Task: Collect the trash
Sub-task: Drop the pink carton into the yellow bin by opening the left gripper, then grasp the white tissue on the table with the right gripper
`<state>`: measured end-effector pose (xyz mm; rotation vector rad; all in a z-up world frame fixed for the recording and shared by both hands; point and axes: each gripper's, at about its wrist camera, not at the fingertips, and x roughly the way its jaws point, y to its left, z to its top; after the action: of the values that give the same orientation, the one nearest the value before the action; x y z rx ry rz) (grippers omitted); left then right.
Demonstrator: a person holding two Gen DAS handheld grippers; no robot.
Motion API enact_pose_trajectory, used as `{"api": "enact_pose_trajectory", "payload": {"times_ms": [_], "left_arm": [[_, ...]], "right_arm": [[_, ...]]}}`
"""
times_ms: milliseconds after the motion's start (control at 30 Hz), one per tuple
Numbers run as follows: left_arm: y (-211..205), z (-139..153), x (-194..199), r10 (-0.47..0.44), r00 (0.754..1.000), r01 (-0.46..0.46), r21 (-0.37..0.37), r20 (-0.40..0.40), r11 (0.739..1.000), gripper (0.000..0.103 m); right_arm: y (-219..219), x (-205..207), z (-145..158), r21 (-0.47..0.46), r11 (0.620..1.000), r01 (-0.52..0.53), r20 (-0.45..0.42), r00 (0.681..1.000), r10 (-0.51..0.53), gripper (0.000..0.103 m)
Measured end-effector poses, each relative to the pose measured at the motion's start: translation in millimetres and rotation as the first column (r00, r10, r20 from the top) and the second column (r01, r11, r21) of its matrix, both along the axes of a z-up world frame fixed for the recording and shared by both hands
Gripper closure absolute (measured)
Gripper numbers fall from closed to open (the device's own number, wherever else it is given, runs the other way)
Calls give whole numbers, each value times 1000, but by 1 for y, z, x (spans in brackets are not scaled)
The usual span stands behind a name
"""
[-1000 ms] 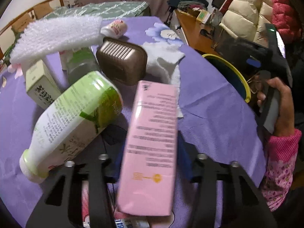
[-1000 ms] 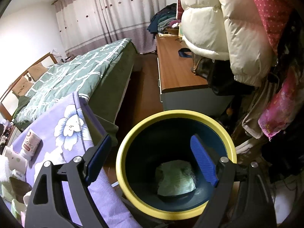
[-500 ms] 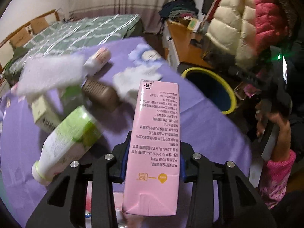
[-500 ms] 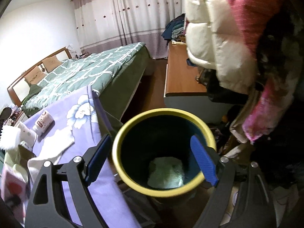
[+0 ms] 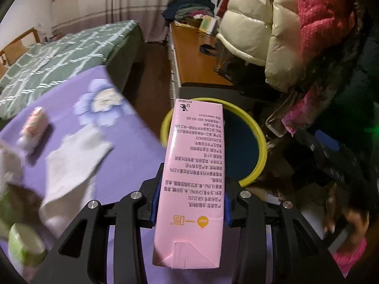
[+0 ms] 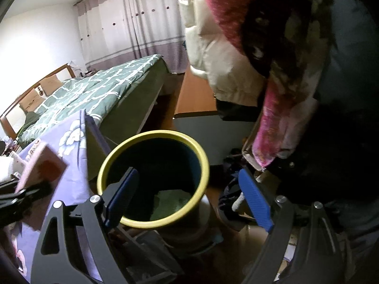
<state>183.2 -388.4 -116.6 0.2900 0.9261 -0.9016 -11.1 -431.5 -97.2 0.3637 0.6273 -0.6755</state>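
Pink carton (image 5: 191, 179) sits clamped between the blue pads (image 5: 154, 203) of my left claw (image 5: 189, 204), held narrow across its slim sides. Its long axis runs straight ahead along the fingers, with the folded base nearest the wrist and the far end projecting forward.

Relation that governs the coming move: the yellow-rimmed bin (image 5: 259, 142) lies directly ahead of and below the left claw. In the left wrist view the carton's far end overlaps the bin's near-left rim, so I judge the carton to be at the edge of the opening rather than centred over it. A short further advance, forward and slightly right of the claw, should put the carton over the dark interior before release.

My right claw (image 6: 188, 197) stands wide and carries nothing. The bin (image 6: 151, 223) lies just ahead of it, with its near rim framed between the two blue pads (image 6: 254, 197). A pale green item (image 6: 171, 201) already rests on the bin floor. The right claw is the nearer one to the bin, but the load is in the left. In the right wrist view the carton (image 6: 40, 165) appears blurred at the left, over the corner of the purple cloth (image 6: 75, 156).

Left of the left claw, on the purple cloth (image 5: 123, 137), remaining items are blurred: a white tissue (image 5: 71, 163), a small pink-and-white container (image 5: 33, 125) and a green bottle (image 5: 23, 243).
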Motion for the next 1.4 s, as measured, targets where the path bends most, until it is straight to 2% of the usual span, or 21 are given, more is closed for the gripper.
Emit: {"api": "enact_pose_trajectory", "payload": {"times_ms": [167,333,367,400,433,467,567,767,900,1000,1167,1200,1333,1400], "left_arm": [[-56,-16,11,-30,999,30,18,-18,999,63],[-94,-27,20,-43,999,45,41,-30,998,62],[-99,-29,22,-35,999,36,44,-28,998,52],[-102,-29,24,-20,1000,21,44,-21,999,25],[-103,-29,26,-7,1000,8,38,-9,999,17],[-102,-27,27,11,1000,-11,31,11,999,14],[-90,-12,25,20,999,-20,4,38,1000,14],[-11,41,12,99,987,-87,-99,126,991,10],[57,67,8,204,959,-175,-154,198,972,7],[112,77,10,296,926,-259,-177,235,949,6],[204,84,15,450,848,-406,-202,279,891,5],[224,85,17,481,830,-435,-212,281,875,5],[275,81,27,551,784,-500,-235,285,834,5],[300,77,36,583,761,-528,-249,287,812,5]], "right_arm": [[-12,-12,-2,11,1000,26,12,1000,-27,21],[-19,-16,-4,16,999,46,2,999,-46,21],[-19,-15,-5,17,999,48,0,999,-48,21],[-19,-15,-6,19,999,48,-1,999,-48,21],[-20,-15,-6,21,999,47,-2,999,-47,21],[-20,-13,-7,23,999,46,-4,999,-46,21],[-16,-9,-5,20,999,35,-5,999,-35,21],[5,6,-4,18,1000,-23,-9,1000,23,20],[25,23,-5,17,997,-78,-18,997,78,20],[44,37,-3,8,993,-121,-24,992,121,20],[85,70,1,-5,977,-215,-35,976,215,20],[96,80,1,-3,970,-244,-38,969,244,20],[130,115,-1,-7,944,-330,-57,942,329,20],[151,140,-2,11,920,-391,-66,918,391,20]]}}
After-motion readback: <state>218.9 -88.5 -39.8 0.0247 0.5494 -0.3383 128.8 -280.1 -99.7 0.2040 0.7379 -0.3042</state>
